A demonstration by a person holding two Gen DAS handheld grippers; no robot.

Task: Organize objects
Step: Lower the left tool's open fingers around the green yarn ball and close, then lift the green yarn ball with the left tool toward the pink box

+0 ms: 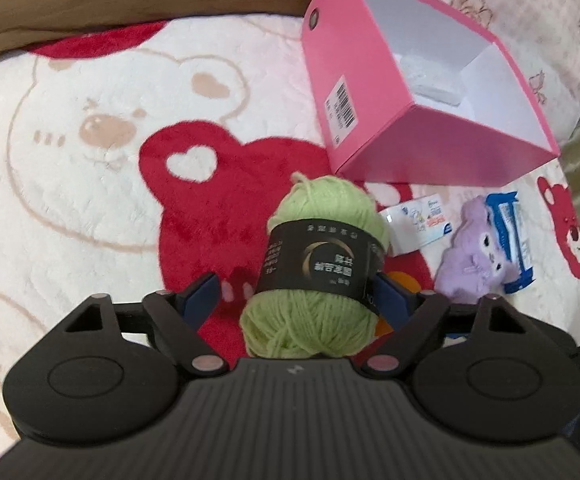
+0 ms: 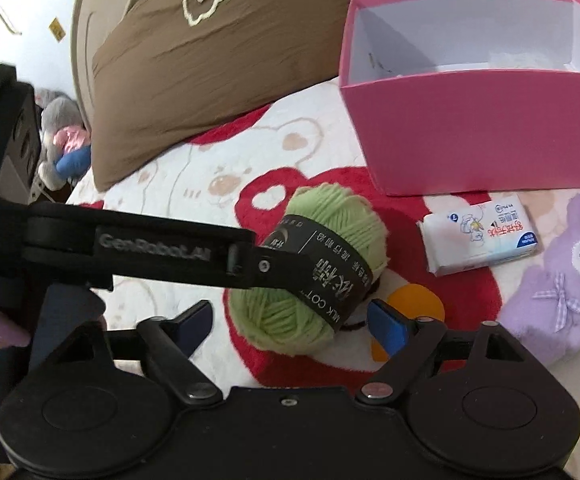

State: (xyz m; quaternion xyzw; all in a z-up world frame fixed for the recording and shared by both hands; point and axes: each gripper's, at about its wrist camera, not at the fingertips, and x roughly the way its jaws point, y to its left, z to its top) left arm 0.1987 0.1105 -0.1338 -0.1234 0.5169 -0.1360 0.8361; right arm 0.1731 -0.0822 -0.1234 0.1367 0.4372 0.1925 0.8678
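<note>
A green yarn ball (image 1: pixel 314 264) with a black label lies on the bear-print blanket, between the fingers of my left gripper (image 1: pixel 296 300), which stands open around it. In the right wrist view the yarn ball (image 2: pixel 314 268) lies ahead of my right gripper (image 2: pixel 290 322), which is open and empty; the left gripper's arm (image 2: pixel 150 248) reaches in from the left to the yarn. An open pink box (image 1: pixel 422 92) with a white inside stands behind; it also shows in the right wrist view (image 2: pixel 478 112).
A tissue pack (image 2: pixel 482 236) and a purple plush toy (image 2: pixel 562 276) lie right of the yarn. A blue-and-white packet (image 1: pixel 510 236) lies by the plush. A brown pillow (image 2: pixel 210 60) sits at the back left. The blanket (image 1: pixel 90 160) covers the bed.
</note>
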